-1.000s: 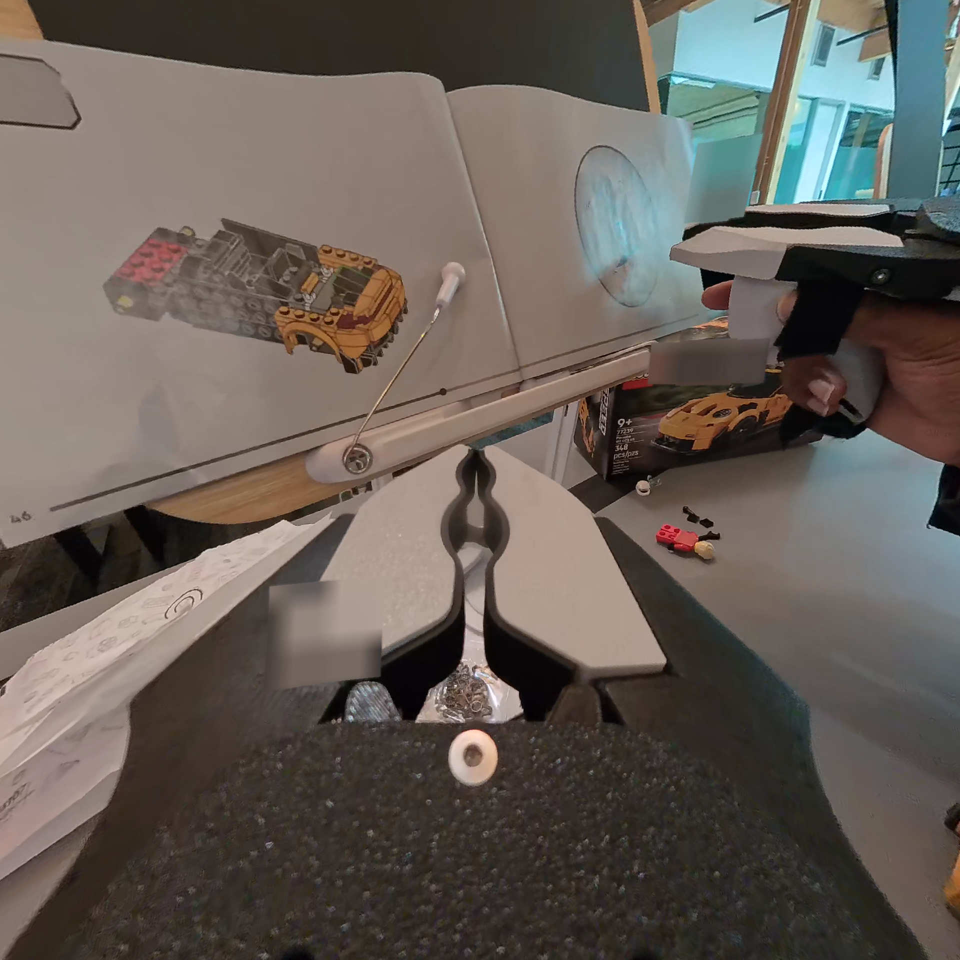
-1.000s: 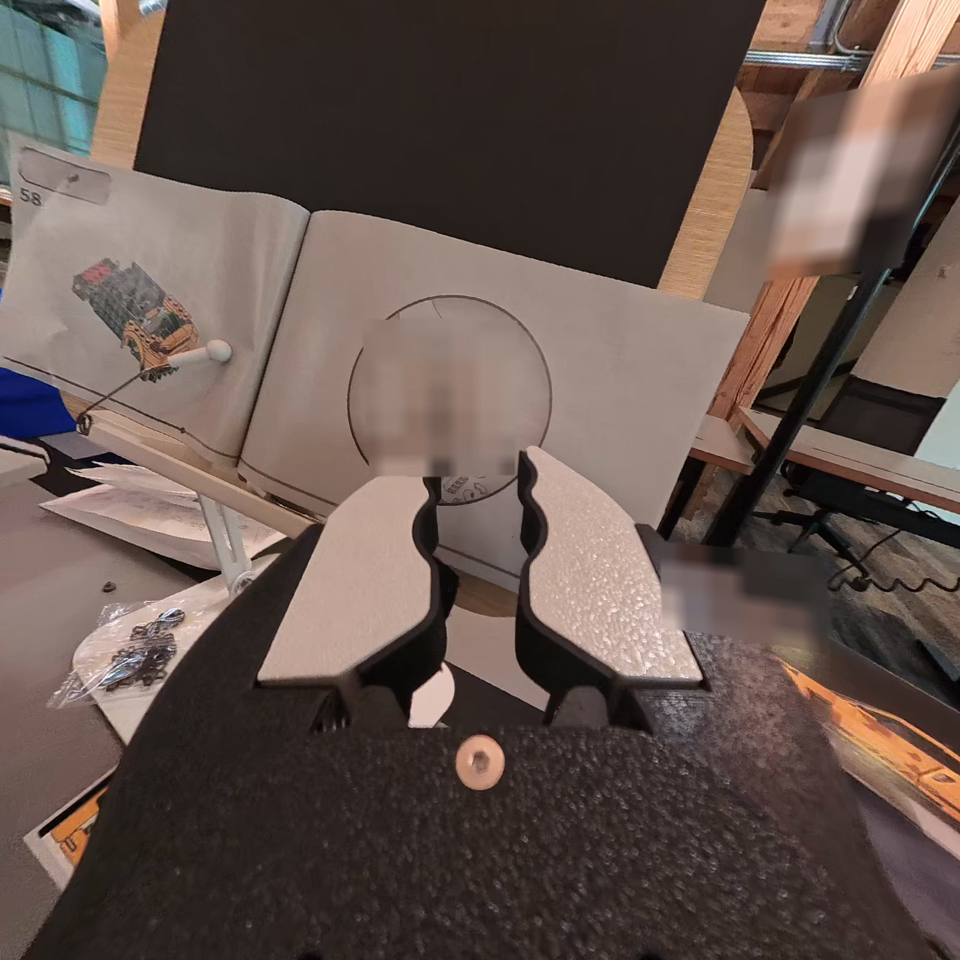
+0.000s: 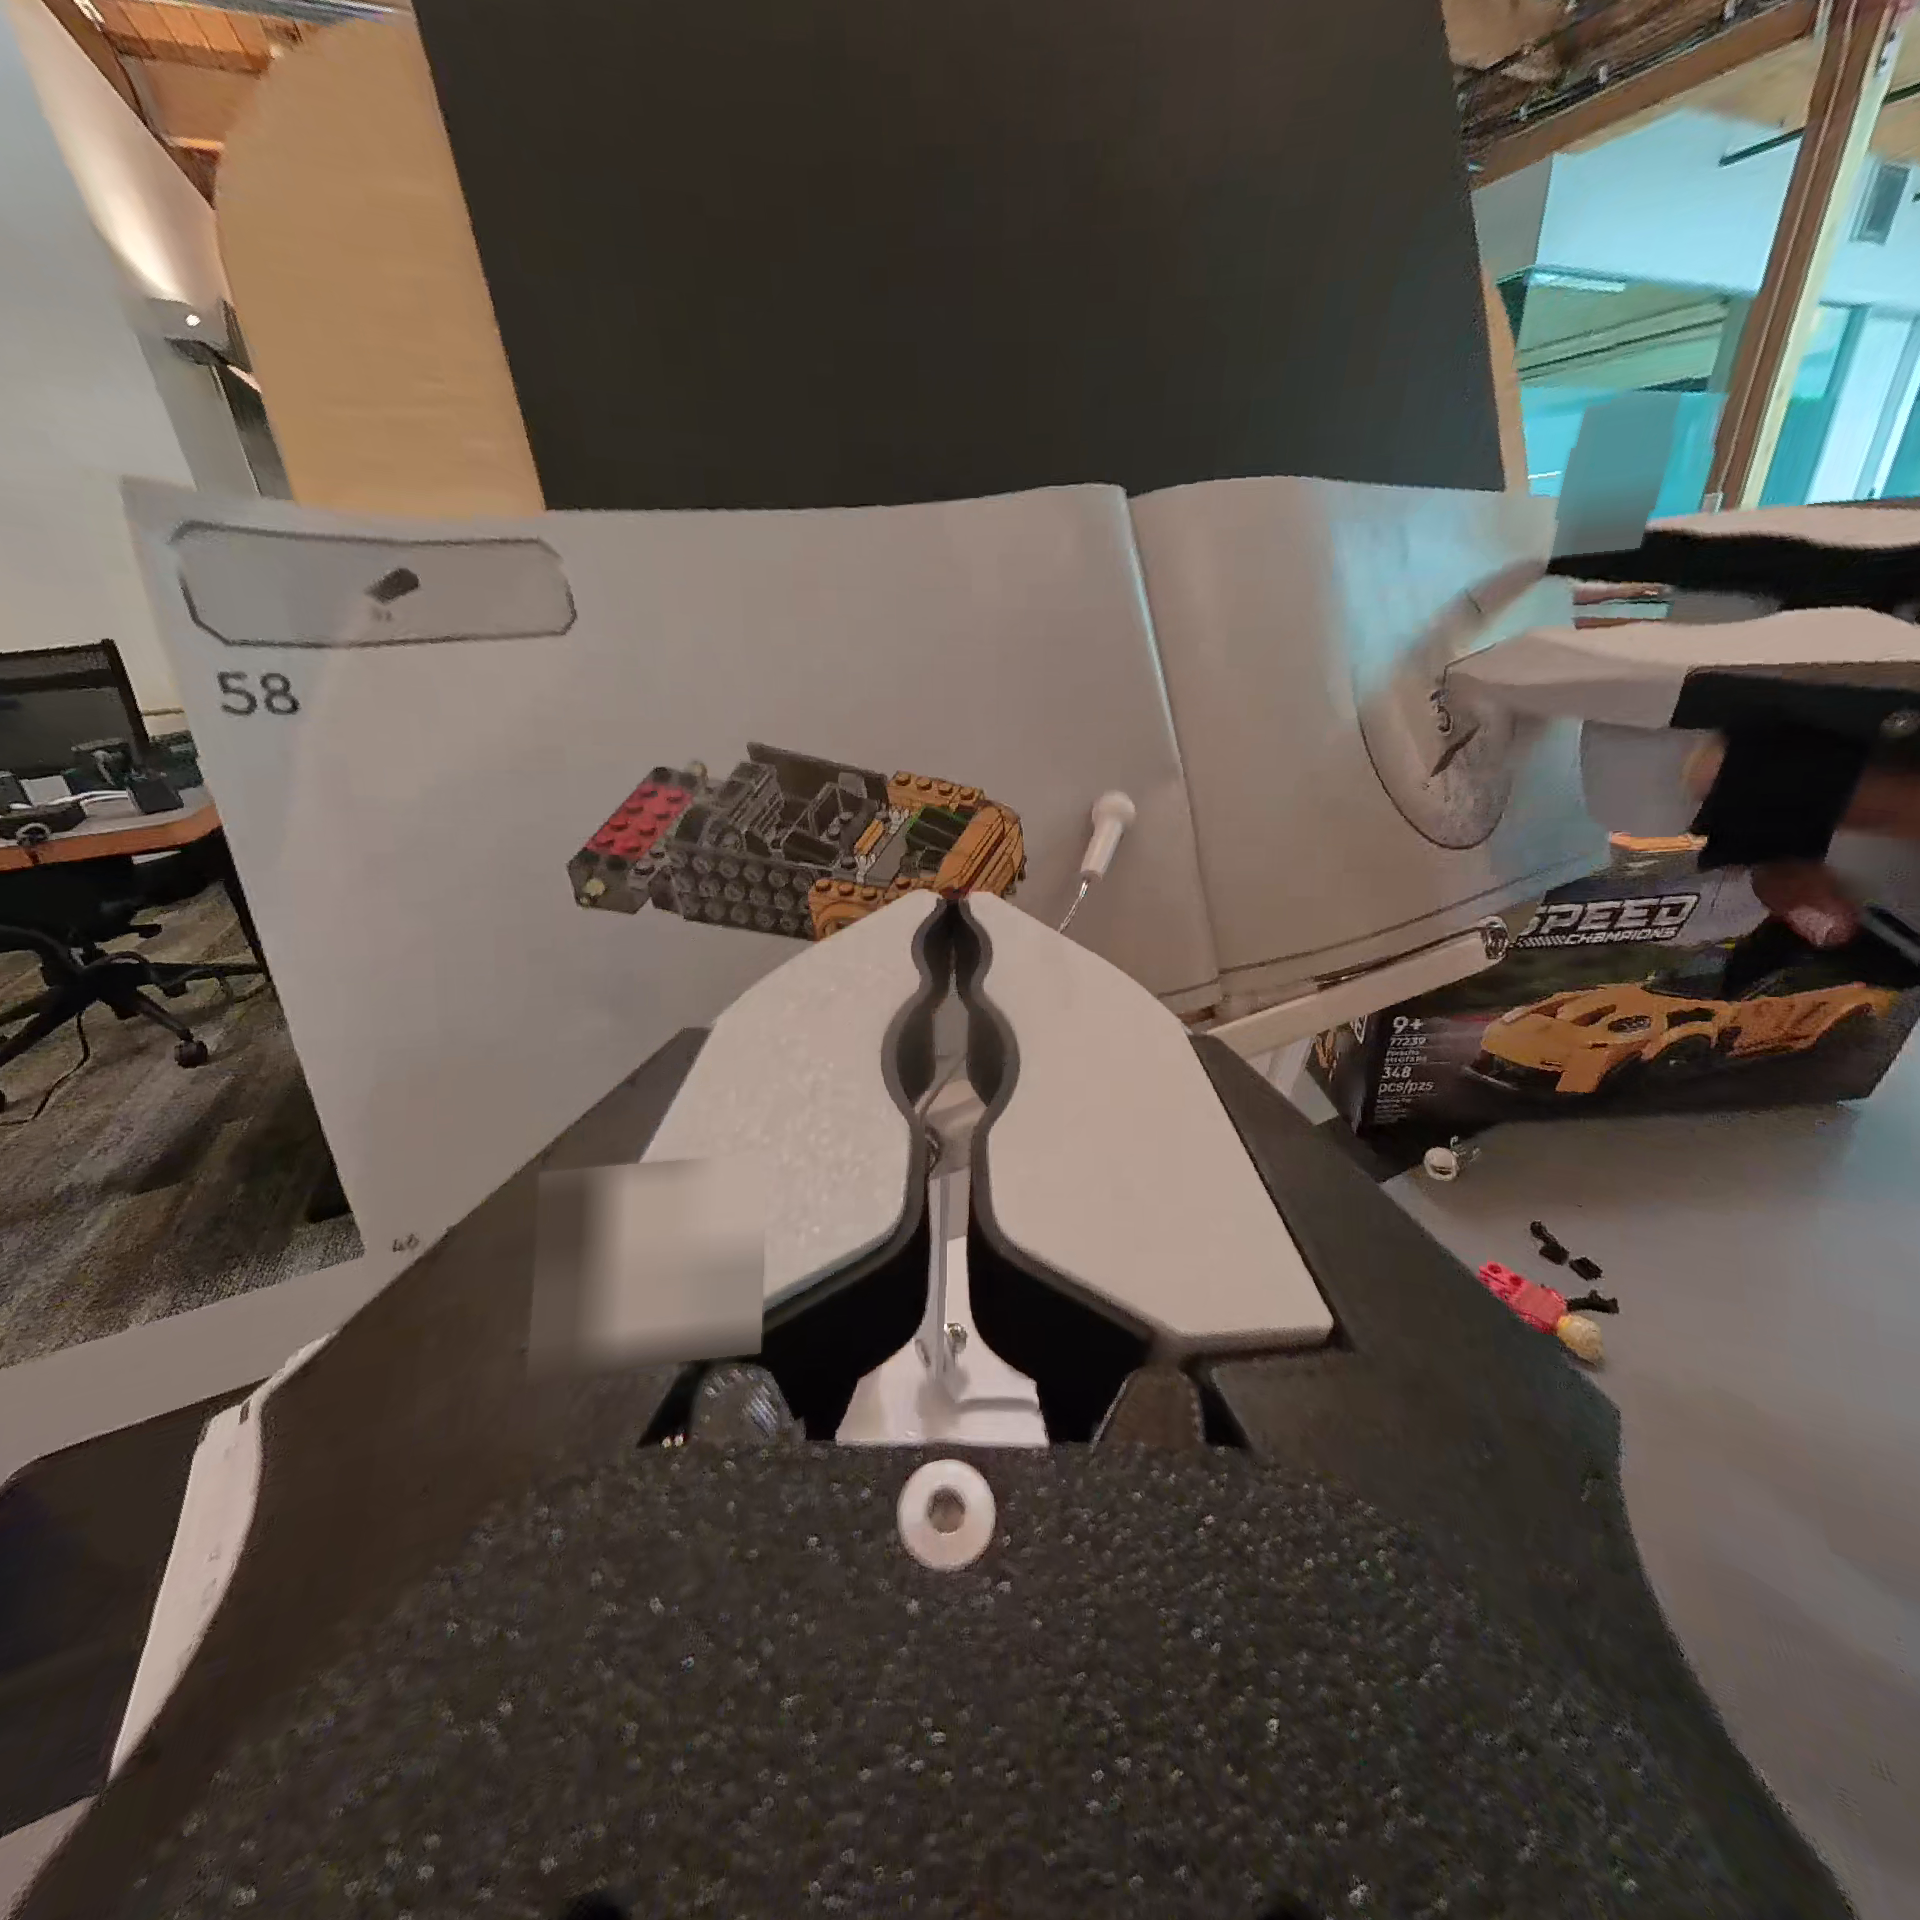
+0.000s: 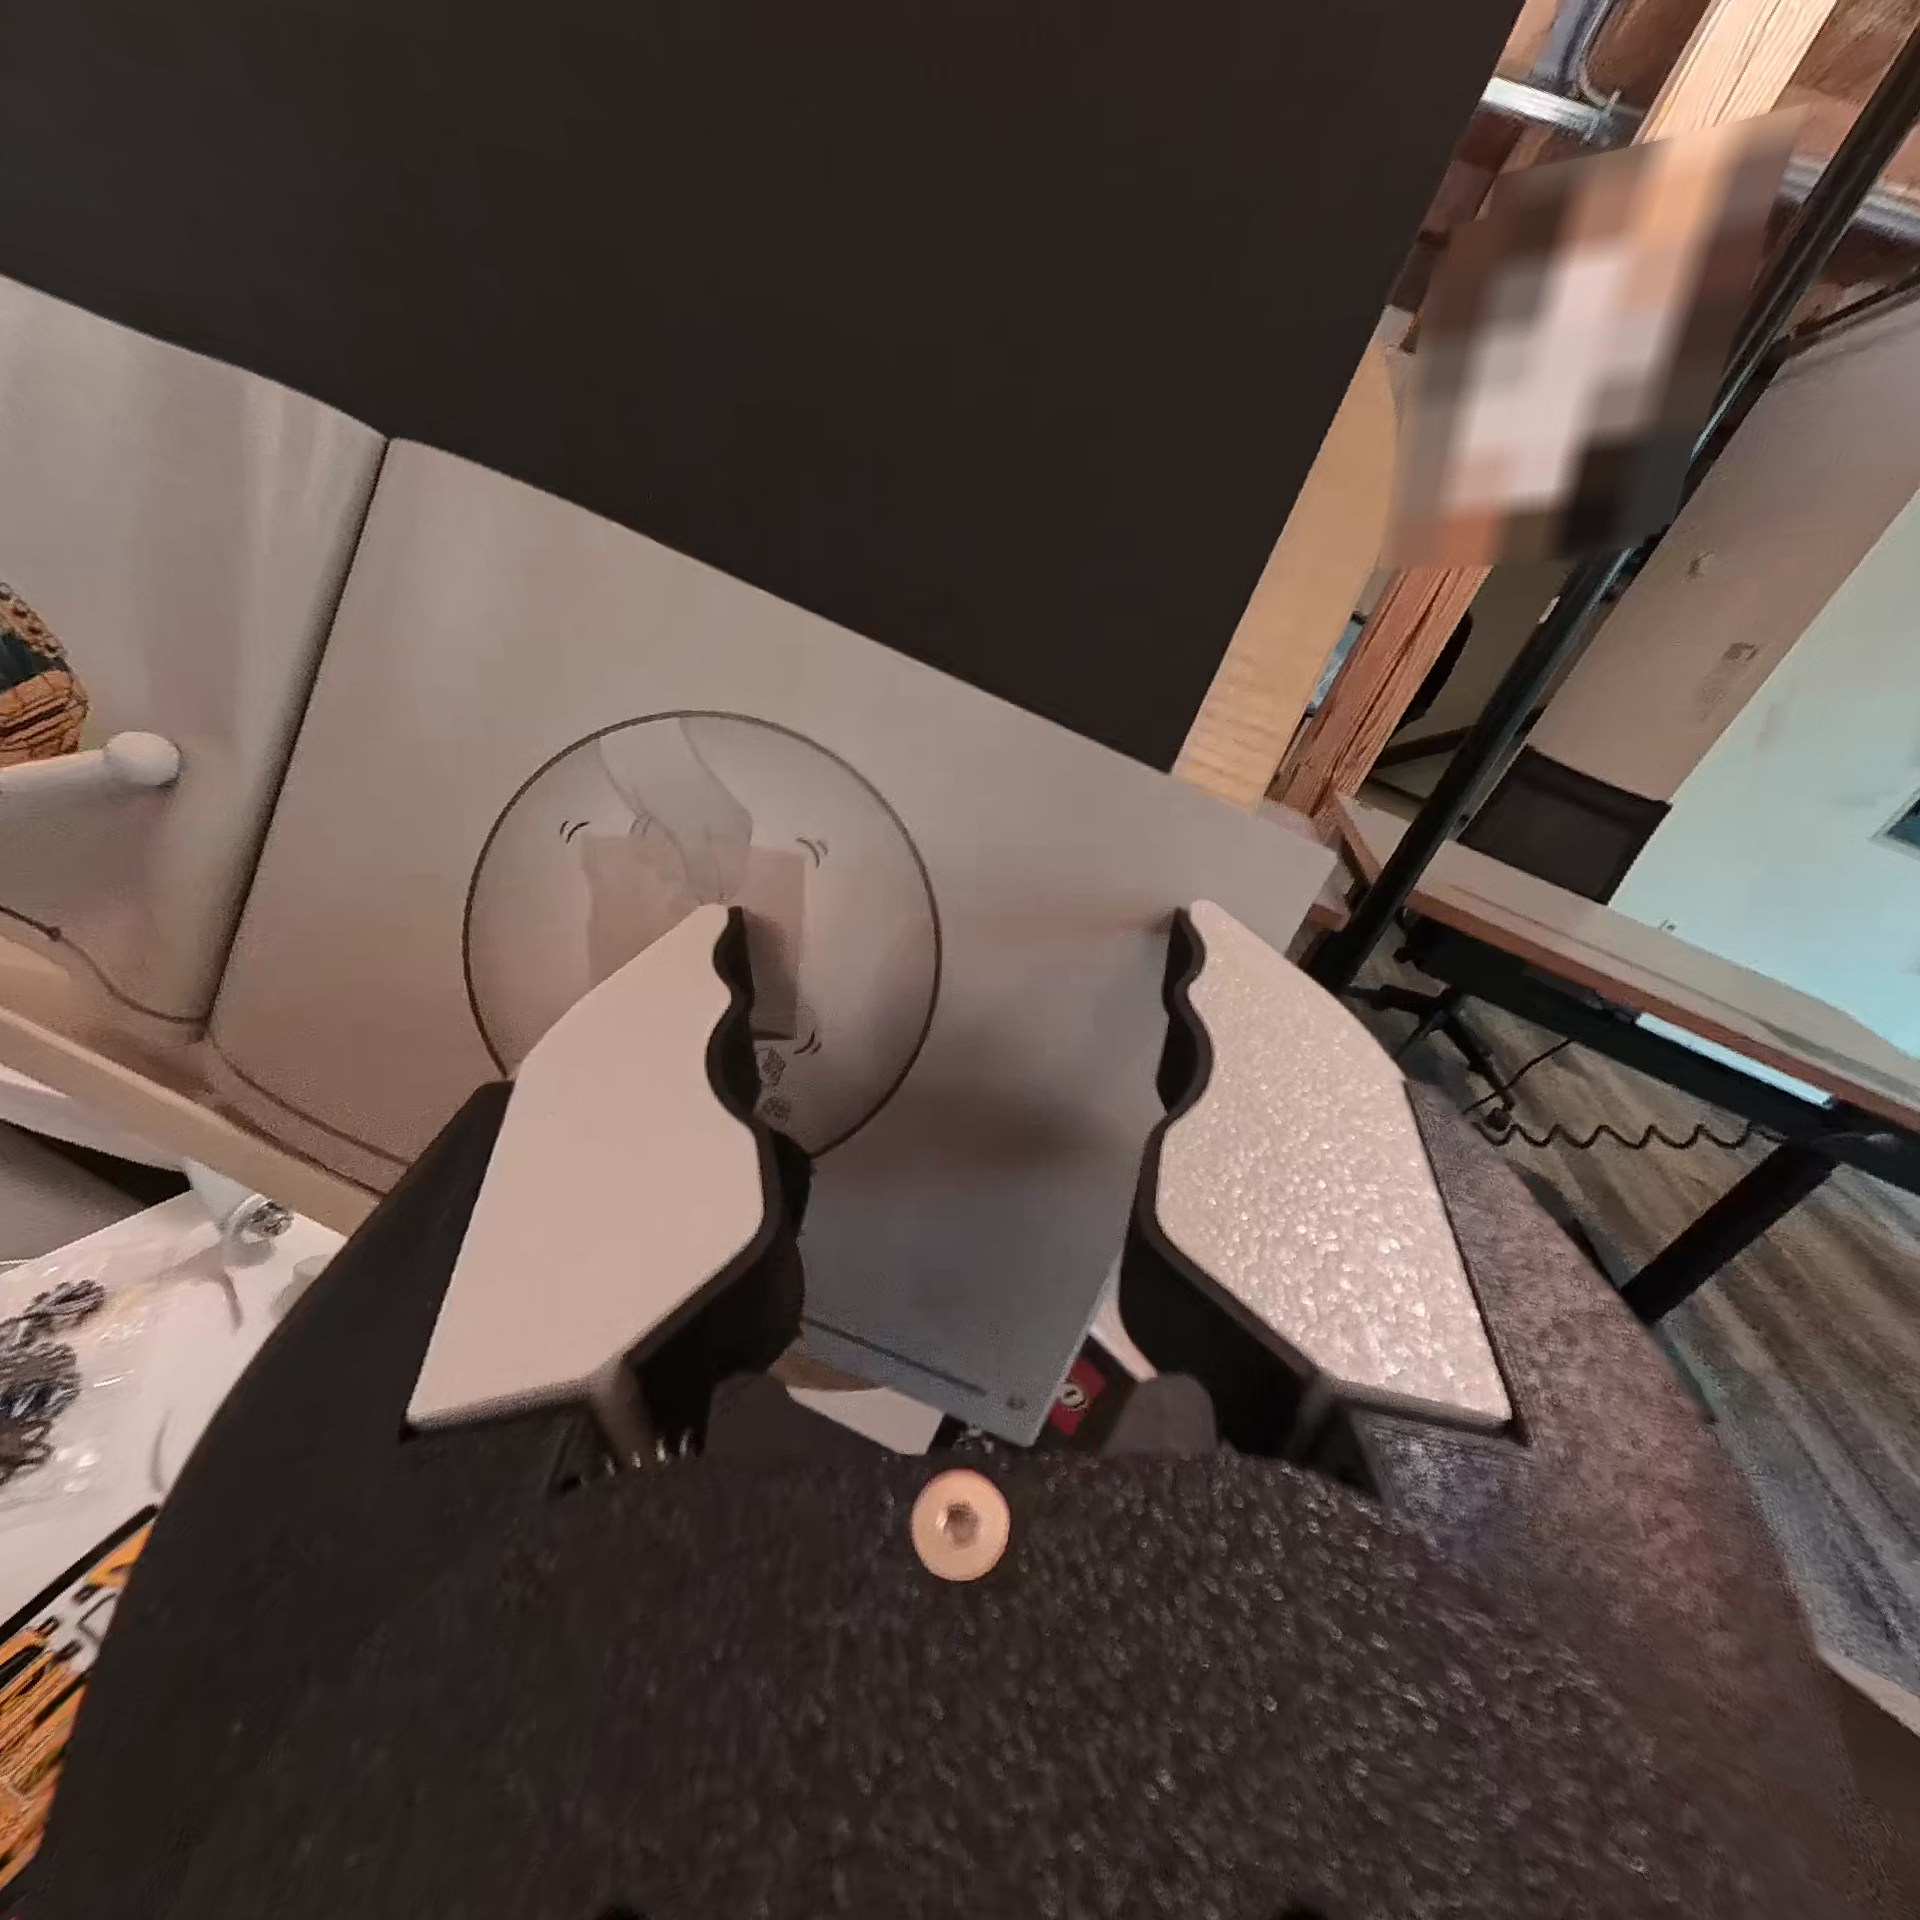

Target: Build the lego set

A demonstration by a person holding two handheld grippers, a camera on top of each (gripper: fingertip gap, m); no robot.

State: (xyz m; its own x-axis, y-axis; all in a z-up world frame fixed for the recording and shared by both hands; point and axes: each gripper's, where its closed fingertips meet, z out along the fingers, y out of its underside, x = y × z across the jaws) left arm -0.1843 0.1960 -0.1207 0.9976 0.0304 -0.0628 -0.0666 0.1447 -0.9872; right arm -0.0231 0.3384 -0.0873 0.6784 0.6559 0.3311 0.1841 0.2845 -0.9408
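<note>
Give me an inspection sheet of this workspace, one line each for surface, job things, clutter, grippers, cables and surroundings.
Surface: grey tabletop, mostly bare on the right.
Job's things: open grey instruction booklet propped on a white stand; black set box with an orange car picture; small red-and-black loose bricks.
Clutter: clear bag of small dark parts on white paper.
Grippers: left hand-held gripper shut, empty; right hand-held gripper open, near the booklet's right page.
Cables: coiled black cable on the floor.
Surroundings: black office chair, wooden desk, large black panel.
</note>
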